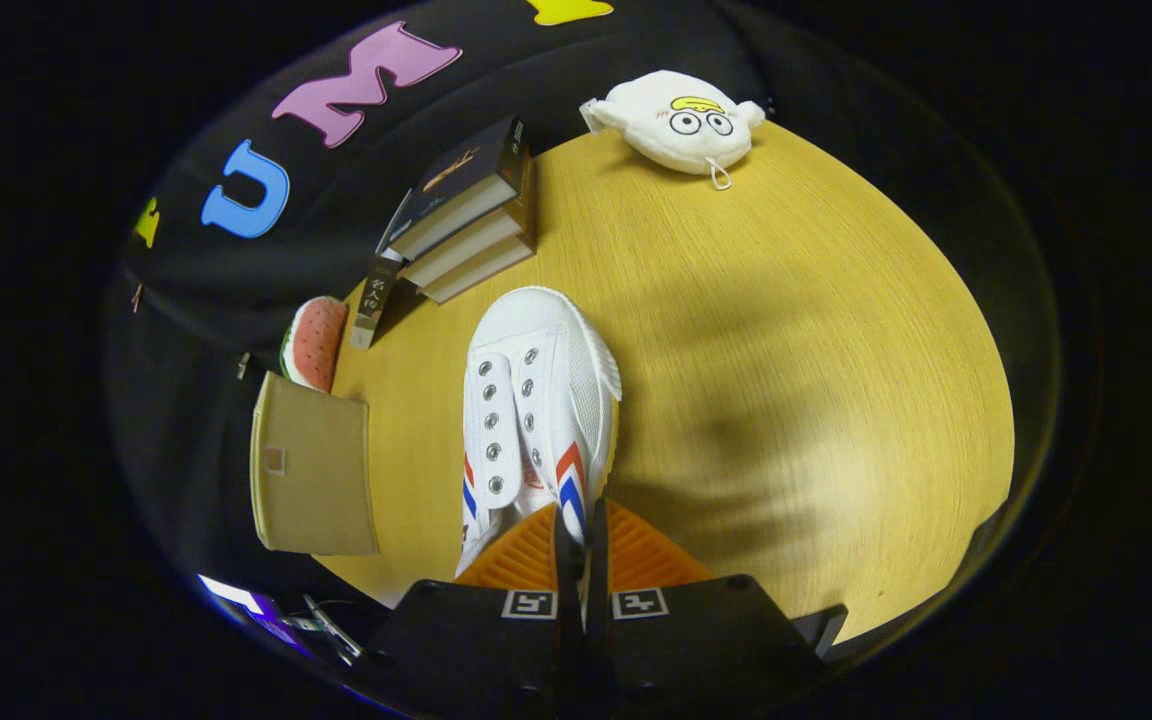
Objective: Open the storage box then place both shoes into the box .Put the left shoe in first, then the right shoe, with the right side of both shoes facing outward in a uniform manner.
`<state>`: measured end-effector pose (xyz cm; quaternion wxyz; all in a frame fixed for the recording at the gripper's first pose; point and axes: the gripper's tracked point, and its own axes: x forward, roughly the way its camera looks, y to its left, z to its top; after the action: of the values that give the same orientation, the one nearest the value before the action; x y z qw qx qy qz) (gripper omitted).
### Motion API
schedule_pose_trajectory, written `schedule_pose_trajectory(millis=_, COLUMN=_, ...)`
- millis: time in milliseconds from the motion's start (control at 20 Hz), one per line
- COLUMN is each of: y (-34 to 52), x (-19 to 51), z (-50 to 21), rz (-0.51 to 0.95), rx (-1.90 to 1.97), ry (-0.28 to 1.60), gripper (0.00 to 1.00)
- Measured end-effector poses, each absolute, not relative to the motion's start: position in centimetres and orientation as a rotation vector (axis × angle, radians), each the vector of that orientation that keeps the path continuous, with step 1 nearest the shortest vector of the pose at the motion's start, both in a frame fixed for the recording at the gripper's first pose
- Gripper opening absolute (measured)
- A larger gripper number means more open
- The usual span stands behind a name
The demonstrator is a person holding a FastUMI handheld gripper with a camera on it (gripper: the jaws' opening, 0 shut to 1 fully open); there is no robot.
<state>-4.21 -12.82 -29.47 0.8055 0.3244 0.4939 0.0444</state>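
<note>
A white canvas shoe (534,400) with red and blue stripes hangs toe-forward above the wooden table (786,330). My gripper (579,540) is shut on the shoe, both fingers pinching the side wall of its collar near the heel. The shoe's eyelets and tongue face up toward me. A beige fabric storage box (311,470) stands to the left of the shoe at the table's left edge, its flat top surface showing. Whether the box's lid is open I cannot tell from here.
A stack of books (466,215) lies beyond the shoe to the left, with a small dark book (374,300) leaning beside it. A watermelon-slice toy (316,342) rests just behind the box. A white plush toy (678,122) sits at the table's far edge.
</note>
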Motion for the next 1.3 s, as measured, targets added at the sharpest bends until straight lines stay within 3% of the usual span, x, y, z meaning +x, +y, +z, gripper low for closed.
schedule_pose_trajectory(millis=400, y=-7.1, x=-3.8, z=-18.3, rz=0.135, rx=0.662, ry=0.959, gripper=0.05)
schedule_pose_trajectory(millis=750, y=6.7, x=-2.9, z=-10.4, rz=0.256, rx=0.694, ry=0.933, gripper=0.05)
schedule_pose_trajectory(millis=1300, y=25.2, x=-1.6, z=-13.1, rz=0.284, rx=0.672, ry=1.083, gripper=0.05)
